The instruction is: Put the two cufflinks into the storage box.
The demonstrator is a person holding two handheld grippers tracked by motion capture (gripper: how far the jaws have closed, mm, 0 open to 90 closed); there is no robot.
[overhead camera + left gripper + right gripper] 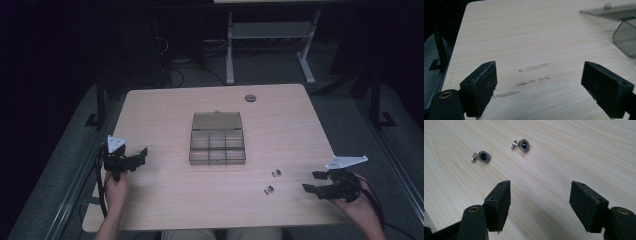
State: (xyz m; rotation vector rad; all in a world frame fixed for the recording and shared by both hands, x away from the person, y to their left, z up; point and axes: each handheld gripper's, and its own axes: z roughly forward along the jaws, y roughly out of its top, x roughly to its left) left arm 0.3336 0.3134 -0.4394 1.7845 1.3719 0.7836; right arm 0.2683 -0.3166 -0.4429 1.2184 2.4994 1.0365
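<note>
Two cufflinks (276, 173) (269, 189) lie loose on the counter (165, 200), lower right of the high view, neither yet in the open compartment box (217, 148) at centre. Right gripper (311, 181) near them, jaws wide, empty. Left gripper (141, 154) jaws apart, empty. Judged: nothing placed yet.

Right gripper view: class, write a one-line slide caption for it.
Open right claw poised above a pale wooden table, two round silver cufflinks lying ahead.
</note>
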